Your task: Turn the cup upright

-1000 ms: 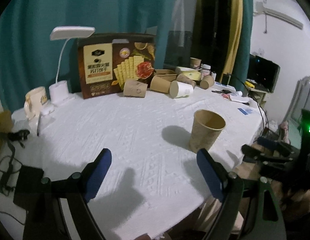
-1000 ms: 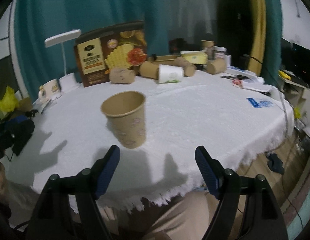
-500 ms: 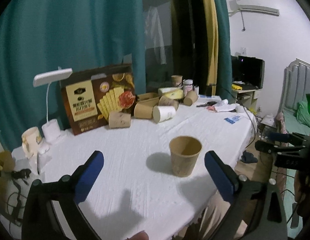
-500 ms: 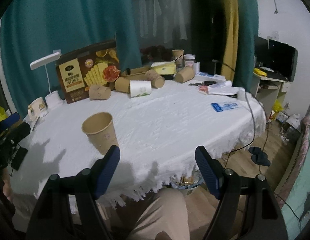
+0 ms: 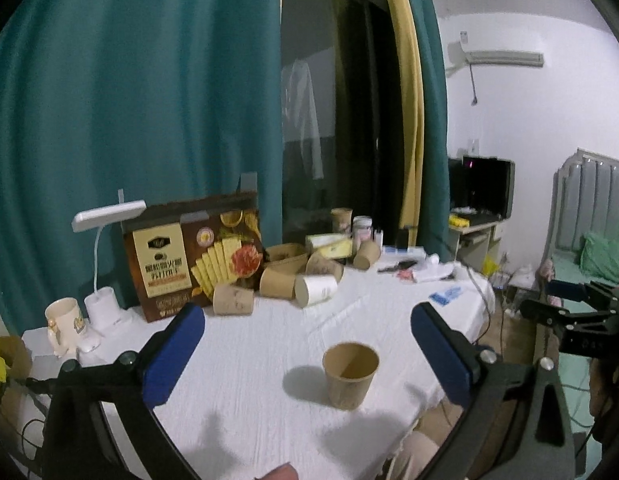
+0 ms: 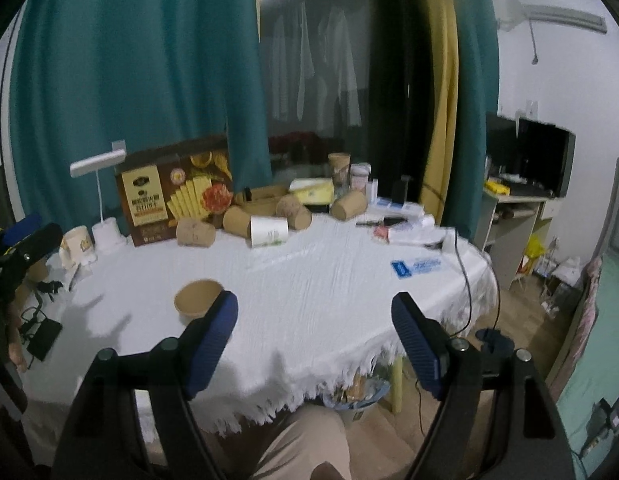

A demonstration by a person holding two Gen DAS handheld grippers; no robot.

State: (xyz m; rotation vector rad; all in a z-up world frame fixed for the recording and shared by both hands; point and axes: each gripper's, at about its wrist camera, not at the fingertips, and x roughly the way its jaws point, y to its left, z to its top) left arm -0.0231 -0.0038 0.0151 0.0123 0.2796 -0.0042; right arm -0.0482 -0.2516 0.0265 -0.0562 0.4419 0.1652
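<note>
Both grippers clear of paper cup (image 5: 350, 375), standing mouth-up on white tablecloth (image 5: 261, 360). Left gripper (image 5: 305, 354) jaws just opened wide, nothing between pads; right gripper (image 6: 314, 344), beside cup, jaws just opening, empty. Best retreat: avoid brushing cup.

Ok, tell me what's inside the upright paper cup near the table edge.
The paper cup looks empty: the left wrist view shows bare brown inner wall and part of the bottom. The near rim hides the rest of the bottom.
</note>
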